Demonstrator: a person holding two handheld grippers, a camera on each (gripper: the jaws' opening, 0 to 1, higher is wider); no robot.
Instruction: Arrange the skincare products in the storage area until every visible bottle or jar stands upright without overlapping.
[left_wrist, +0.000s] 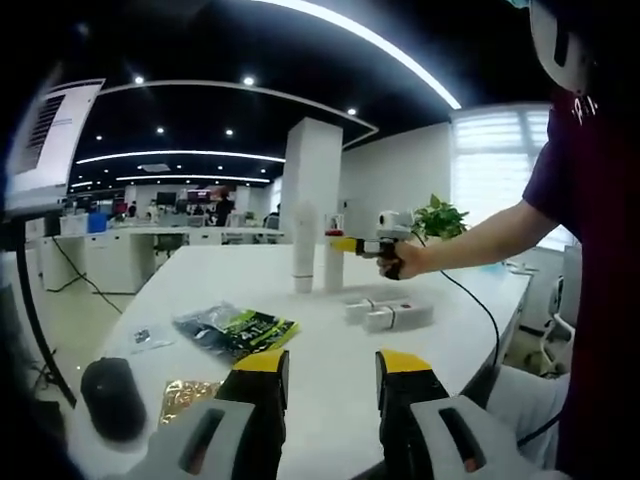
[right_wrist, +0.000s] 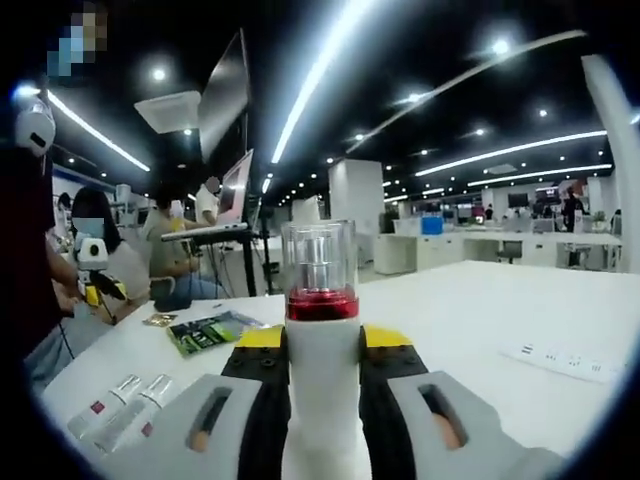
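Right gripper (right_wrist: 320, 345): fingers clamped on a white pump bottle with a red collar and clear plastic cap (right_wrist: 318, 300), held upright at frame centre, above the white bench (right_wrist: 480, 310). Bottle body looks matte, the cap glossy and see-through with the pump head visible inside.

Left gripper (left_wrist: 330, 365): yellow-tipped fingers parted with nothing between them, low centre of frame, hovering over the near bench edge.

In the left gripper view the right gripper shows centre-right, in the person's hand (left_wrist: 400, 258), holding that same bottle just beside a tall plain white cylinder bottle (left_wrist: 304, 250) that stands upright mid-bench. Whether the held bottle's base touches the bench I can't tell.

Step in hand, my read: placing the pump bottle upright next to the standing one. Next move calls for lowering it straight, leaving a gap so they don't touch, then releasing without tipping (narrow base, top-heavy cap).

Still to do: two small clear tubes with red labels (right_wrist: 120, 405) lie flat at lower left of the right gripper view. Rounded, slick; likely awkward to stand.

Also on the bench: a green-black foil packet (left_wrist: 237, 328).
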